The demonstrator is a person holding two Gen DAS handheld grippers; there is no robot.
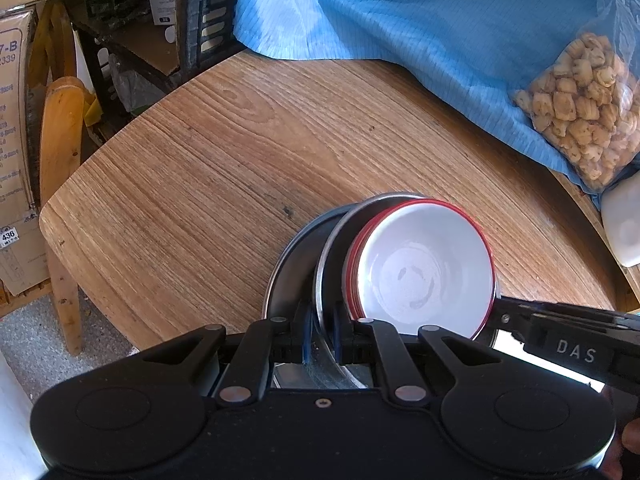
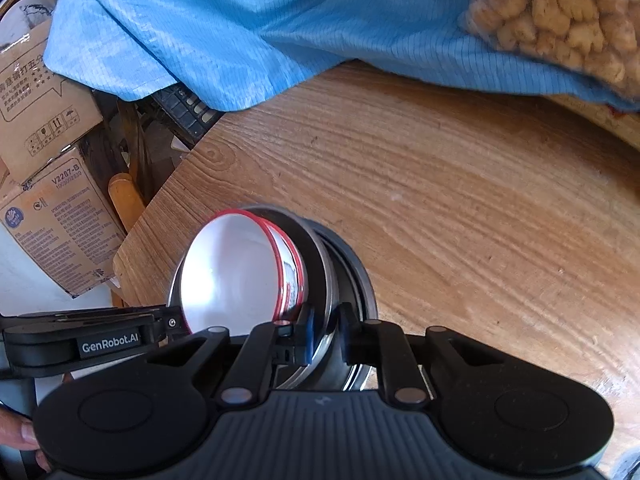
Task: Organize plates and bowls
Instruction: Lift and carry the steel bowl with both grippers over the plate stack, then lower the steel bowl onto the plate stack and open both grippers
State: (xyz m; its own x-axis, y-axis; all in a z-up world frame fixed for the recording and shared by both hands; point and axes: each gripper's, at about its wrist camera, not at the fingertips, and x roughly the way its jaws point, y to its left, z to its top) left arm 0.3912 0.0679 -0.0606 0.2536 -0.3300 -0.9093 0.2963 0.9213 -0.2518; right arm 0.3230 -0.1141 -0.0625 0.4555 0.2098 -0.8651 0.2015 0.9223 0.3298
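Both tongs, left [image 1: 322, 334] and right [image 2: 324, 334], clamp the steel plate's [image 1: 326, 264] six-o'clock rim, steadying nested red-rimmed bowls [image 1: 420, 276] above the desk [image 1: 240, 152].

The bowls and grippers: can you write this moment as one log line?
left gripper: shut on steel plate rim | right gripper: shut on steel plate rim | red-rimmed bowls: nested, on plate | wooden table: beneath

So the right gripper [image 2: 323, 334] is clamped on the rim of a steel plate [image 2: 320, 264], with red-rimmed white bowls [image 2: 232, 272] stacked in it, tilted over the wooden table [image 2: 460, 208]. The left gripper [image 2: 176, 322] pokes in from the left at the bowls' edge. Far side has a blue cloth [image 2: 240, 32] and a snack bag [image 2: 560, 12] at far right.
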